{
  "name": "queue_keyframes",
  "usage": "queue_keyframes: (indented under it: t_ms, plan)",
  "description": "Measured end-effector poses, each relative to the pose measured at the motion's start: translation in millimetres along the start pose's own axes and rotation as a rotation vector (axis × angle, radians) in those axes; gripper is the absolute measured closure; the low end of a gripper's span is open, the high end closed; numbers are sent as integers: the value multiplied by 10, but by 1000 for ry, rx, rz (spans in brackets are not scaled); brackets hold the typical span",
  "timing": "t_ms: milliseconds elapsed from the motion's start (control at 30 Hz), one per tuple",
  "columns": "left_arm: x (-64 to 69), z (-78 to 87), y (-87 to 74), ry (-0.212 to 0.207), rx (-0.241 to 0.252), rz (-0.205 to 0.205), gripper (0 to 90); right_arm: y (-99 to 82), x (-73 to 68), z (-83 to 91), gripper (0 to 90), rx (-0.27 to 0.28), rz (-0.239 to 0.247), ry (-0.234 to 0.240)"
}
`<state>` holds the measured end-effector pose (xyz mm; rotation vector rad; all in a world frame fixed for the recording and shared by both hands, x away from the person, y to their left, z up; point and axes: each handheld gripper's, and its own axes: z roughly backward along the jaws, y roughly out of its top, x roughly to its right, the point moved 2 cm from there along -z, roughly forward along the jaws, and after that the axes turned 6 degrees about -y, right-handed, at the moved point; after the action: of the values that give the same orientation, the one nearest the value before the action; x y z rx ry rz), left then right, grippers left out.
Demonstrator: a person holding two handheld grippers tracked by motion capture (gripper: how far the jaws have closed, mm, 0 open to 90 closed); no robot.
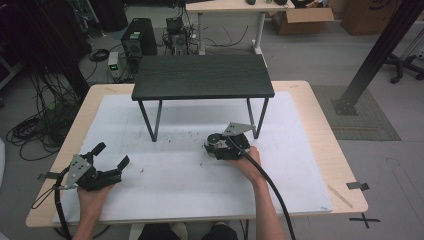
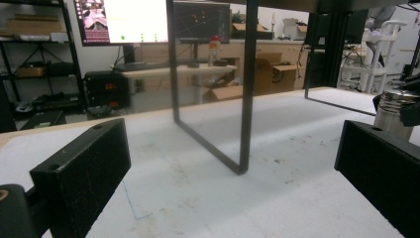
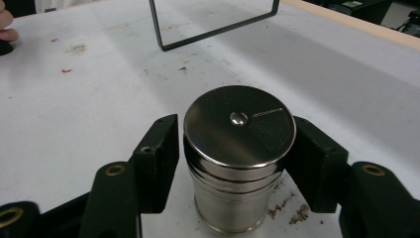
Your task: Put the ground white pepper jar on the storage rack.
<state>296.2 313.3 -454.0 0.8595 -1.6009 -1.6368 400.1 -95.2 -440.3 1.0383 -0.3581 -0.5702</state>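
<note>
A steel canister [image 3: 237, 163] with a flat lid stands upright on the white mat [image 1: 175, 175], just in front of the small black shelf's right legs. My right gripper [image 3: 235, 144] grips it from both sides below the lid, pads against the metal. In the high view the canister [image 1: 215, 141] shows at the right gripper [image 1: 216, 146], held by a hand. My left gripper [image 1: 113, 154] rests at the mat's near left, open with nothing between its fingers. In the left gripper view the canister [image 2: 393, 111] stands at the far right, beyond the left gripper [image 2: 233, 144].
A low black shelf [image 1: 202, 75] on thin metal legs [image 2: 245, 99] stands at the back middle of the mat. Brown crumbs and stains dot the mat near the canister. Beyond the table are computers, cables and cardboard boxes on the floor.
</note>
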Motion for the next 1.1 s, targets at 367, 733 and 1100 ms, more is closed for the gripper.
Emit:
queue_keyframes:
  t_ms: [367,733,1100]
  plan:
    - [1,0,0,0,0,0,12,-7,-6,6,490,-6,-3,-18]
    - [2,0,0,0,1,0,13,-14,-17,-3,492,9,-8,-26]
    - [1,0,0,0,1,0,13,-60,-22,15,493,44,-25,-37]
